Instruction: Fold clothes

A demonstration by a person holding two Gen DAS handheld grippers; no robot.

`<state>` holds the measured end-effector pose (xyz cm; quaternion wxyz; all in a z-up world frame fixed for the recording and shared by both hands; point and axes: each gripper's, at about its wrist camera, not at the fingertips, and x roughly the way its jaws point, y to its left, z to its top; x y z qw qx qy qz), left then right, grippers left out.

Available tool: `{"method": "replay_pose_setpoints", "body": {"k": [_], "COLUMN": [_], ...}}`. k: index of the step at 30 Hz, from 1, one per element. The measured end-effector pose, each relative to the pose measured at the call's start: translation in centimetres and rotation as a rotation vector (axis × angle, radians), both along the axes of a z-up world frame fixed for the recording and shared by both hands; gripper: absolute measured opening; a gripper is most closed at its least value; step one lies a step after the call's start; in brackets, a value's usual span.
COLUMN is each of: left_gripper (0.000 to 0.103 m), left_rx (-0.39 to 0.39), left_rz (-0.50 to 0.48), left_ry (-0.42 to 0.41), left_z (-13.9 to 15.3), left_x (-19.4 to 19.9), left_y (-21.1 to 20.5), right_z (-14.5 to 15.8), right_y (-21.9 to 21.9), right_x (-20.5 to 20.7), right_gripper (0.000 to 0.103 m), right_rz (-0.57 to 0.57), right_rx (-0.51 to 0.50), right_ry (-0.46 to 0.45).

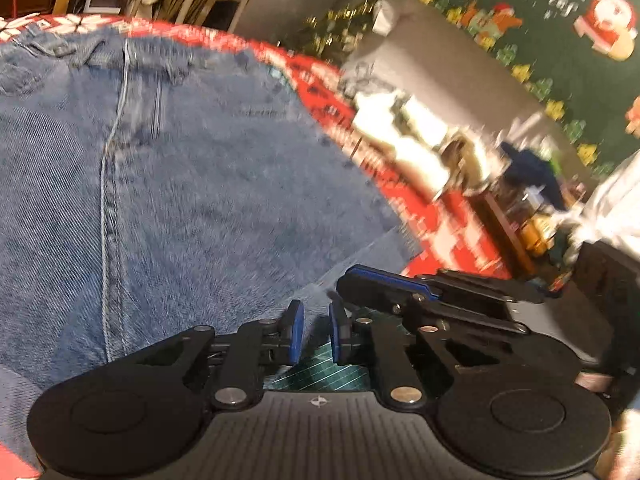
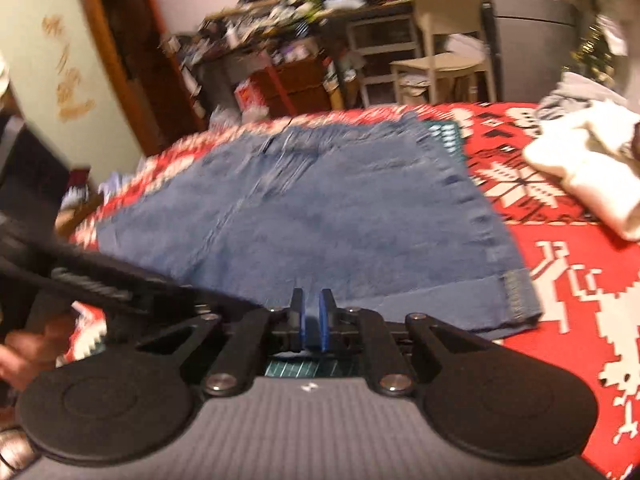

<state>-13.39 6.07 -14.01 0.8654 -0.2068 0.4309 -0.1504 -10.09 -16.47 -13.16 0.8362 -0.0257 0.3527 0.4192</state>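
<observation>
On red patterned cloth (image 2: pixel 568 240): denim jeans (image 2: pixel 312 216), cluttered room behind

Left tool (image 1: pixel 316 332) slightly parted, right tool (image 2: pixel 311 322) nearly closed, side by side, both empty.

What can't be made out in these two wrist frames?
- Left wrist view: whether the left gripper pinches the jeans; the hem is blurred at the pads.
- Right wrist view: the right gripper covers the hem there; grip unclear.
- Right wrist view: shelf clutter is motion-blurred.
</observation>
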Motion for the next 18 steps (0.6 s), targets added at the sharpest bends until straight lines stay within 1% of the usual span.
{"method": "replay_pose_setpoints", "body": {"k": [1,3,6,8,9,11,13,14,16,18], "left_gripper": [0.008,0.009,0.007,0.007,0.007,0.007,0.007,0.007,0.007,0.007], "left_rx": [-0.01,-0.042,-0.084,-0.092,-0.099,-0.113,-0.112,-0.111,-0.11,-0.11], "left_rz": [0.004,0.015,0.027,0.022,0.02,0.02,0.019,0.018,0.016,0.015], "left_ry": [0.008,0.024,0.041,0.038,0.034,0.03,0.028,0.028,0.024,0.021], "left_z": [-0.3,-0.5,-0.7,-0.8,-0.8,-1.0,-1.0,-1.0,-1.1,-1.1], "left_x": [0.4,0.3,-0.1,-0.7,-1.0,-1.3,-1.3,-1.2,-1.3,-1.3], "left_y": [-0.1,0.4,1.0,1.1,1.1,1.2,1.2,1.2,1.1,1.1], "right_z": [-0.3,-0.8,-1.1,-1.5,-1.5,-1.0,-0.3,0.1,0.5,0.1], "right_y": [0.0,-0.1,-1.3,-2.3,-2.9,-3.9,-5.0,-5.4,-5.8,-5.8], "right_x": [-0.2,-0.7,-0.7,-0.6,-0.5,-0.1,0.5,0.8,1.6,2.4], "right_gripper": [0.009,0.009,0.009,0.011,0.011,0.012,0.021,0.027,0.029,0.035], "right_rz": [0.0,-0.001,-0.023,-0.054,-0.072,-0.135,-0.21,-0.258,-0.342,-0.388], "right_rx": [-0.006,-0.008,0.041,0.078,0.092,0.117,0.136,0.125,0.057,-0.013], "right_ry": [0.003,0.015,0.073,0.129,0.141,0.118,0.084,0.052,-0.013,-0.046]}}
